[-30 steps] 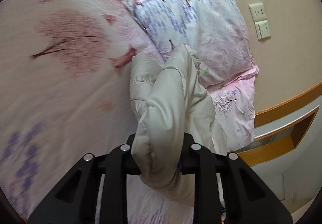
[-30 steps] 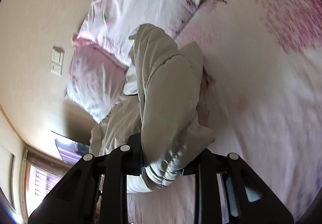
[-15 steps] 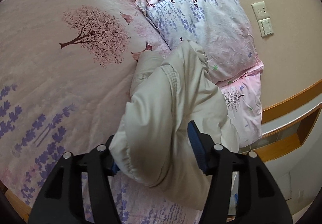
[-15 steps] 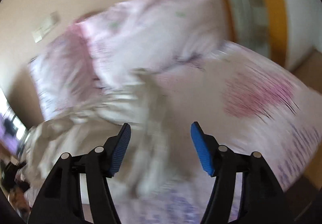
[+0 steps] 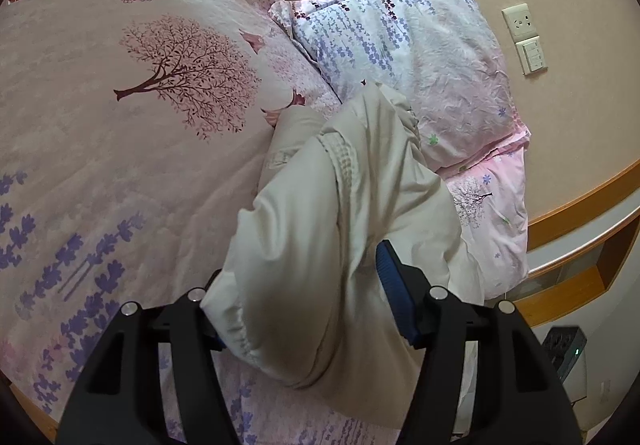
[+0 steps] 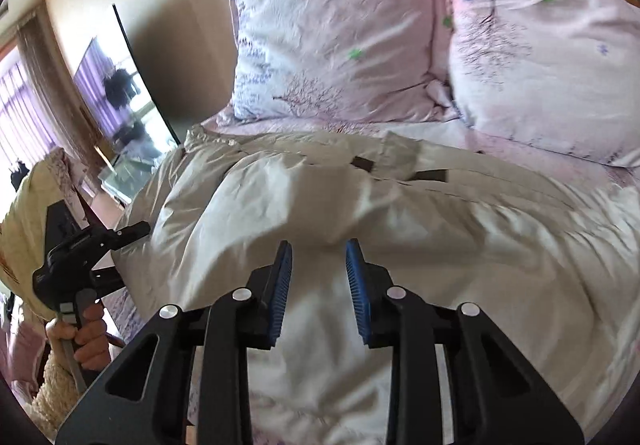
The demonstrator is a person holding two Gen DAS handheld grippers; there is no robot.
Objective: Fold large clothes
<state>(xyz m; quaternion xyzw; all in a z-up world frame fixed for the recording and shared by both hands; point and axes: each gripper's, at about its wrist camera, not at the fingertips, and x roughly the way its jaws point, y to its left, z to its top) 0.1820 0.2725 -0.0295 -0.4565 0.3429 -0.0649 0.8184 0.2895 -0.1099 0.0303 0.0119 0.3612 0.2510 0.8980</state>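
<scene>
A cream puffer jacket [image 5: 352, 185] lies folded on the flowered duvet [image 5: 120, 165], one end towards the pillows. My left gripper [image 5: 300, 265] stands open around the near fold. Its right blue pad [image 5: 394, 293] shows beside the fabric and the left pad is hidden behind it. In the right wrist view the jacket [image 6: 400, 213] spreads wide across the bed. My right gripper [image 6: 319, 245] hovers over the jacket's middle. Its jaws are closing, still a narrow gap apart, with nothing pinched between them. A hand [image 6: 86, 341] holds the left gripper at the jacket's left end, one of its fingers [image 6: 130, 232] showing.
Two flowered pillows [image 5: 420, 45] [image 6: 540, 53] lean on the wall at the bed's head. Wall sockets [image 5: 524, 37] and a wooden ledge [image 5: 580, 245] are to the right. A dark screen [image 6: 124, 93] and a curtained window [image 6: 24, 117] stand at the left.
My left jaws opened off the jacket fold they were shut on. My right gripper let go of its fold, swung over and rolled, and now looks across the jacket's body with narrower jaws.
</scene>
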